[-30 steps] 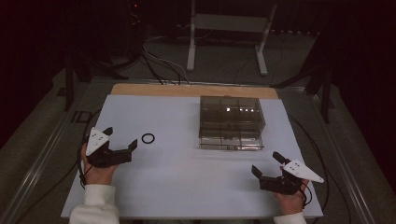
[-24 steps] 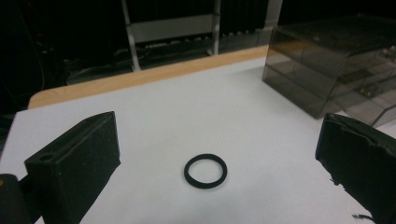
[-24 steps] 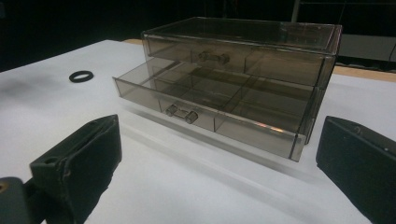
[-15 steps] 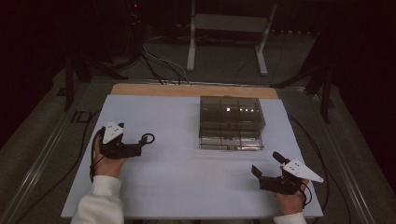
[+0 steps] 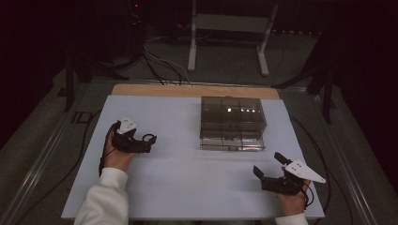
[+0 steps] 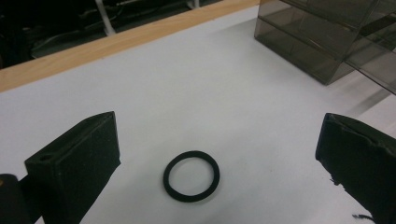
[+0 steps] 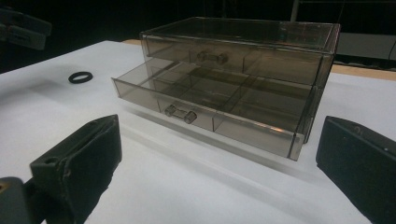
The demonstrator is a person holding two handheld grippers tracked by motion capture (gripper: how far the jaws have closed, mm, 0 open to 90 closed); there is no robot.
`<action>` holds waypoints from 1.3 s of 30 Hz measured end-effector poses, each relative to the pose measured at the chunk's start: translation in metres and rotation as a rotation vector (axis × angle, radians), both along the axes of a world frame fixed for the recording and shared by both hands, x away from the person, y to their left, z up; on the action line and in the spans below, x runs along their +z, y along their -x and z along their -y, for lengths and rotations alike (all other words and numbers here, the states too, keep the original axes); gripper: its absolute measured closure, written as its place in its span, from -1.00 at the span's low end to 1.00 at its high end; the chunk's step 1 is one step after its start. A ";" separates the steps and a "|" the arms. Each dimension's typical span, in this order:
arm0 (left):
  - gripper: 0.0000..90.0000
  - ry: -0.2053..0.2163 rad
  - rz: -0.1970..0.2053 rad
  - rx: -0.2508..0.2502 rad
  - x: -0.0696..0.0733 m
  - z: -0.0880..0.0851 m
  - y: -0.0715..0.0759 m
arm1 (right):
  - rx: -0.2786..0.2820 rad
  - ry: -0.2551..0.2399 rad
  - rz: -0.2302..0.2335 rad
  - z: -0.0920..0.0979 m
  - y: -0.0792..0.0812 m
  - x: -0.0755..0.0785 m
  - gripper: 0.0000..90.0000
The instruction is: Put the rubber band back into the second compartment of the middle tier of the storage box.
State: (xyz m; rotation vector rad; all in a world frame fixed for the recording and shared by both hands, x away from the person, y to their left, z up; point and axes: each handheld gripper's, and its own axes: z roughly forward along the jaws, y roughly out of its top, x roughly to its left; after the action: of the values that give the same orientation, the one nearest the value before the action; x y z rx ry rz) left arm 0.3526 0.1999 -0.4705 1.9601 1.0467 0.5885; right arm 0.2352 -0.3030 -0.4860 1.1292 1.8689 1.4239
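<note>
A small black rubber ring (image 6: pixel 191 176) lies flat on the white table (image 5: pixel 187 183), between the wide-apart jaws of my left gripper (image 6: pixel 218 140) and touching neither. From above, the left gripper (image 5: pixel 148 143) sits at the table's left with the ring (image 5: pixel 149 137) at its tips. A smoked clear two-drawer box (image 5: pixel 232 123) stands at the centre right. Its lower drawer (image 7: pixel 196 105) is pulled partly out, showing empty compartments. My right gripper (image 5: pixel 266 163) rests open near the front right corner, facing the box (image 7: pixel 243 60) from a short distance, holding nothing. The ring (image 7: pixel 80 77) lies far left of the box.
A wooden strip (image 5: pixel 187 90) runs along the table's far edge. Beyond it, a metal stand (image 5: pixel 225 28) and cables (image 5: pixel 155 56) sit on the dark floor. Bare white surface spreads between the two grippers in front of the box.
My left gripper has moved forward and to the right until the ring lies between its open jaws. The right gripper, box and ring have stayed put.
</note>
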 end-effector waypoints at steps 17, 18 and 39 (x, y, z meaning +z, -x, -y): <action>-0.93 -0.033 -0.165 0.004 -0.024 0.005 -0.020 | 0.005 -0.006 -0.005 0.000 -0.001 0.000 -0.98; -0.88 -0.045 -0.172 0.000 -0.025 0.006 -0.021 | 0.005 -0.007 -0.006 0.000 -0.001 0.000 -0.98; 0.94 -0.137 -0.290 0.000 -0.043 0.010 -0.034 | 0.005 -0.009 -0.012 0.000 -0.001 0.000 -0.98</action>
State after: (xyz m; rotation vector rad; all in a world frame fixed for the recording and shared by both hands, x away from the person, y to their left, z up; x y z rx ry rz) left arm 0.3870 0.1899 -0.5138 2.2126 1.2092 0.3904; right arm 0.2363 -0.3035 -0.4865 1.1407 1.8769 1.4328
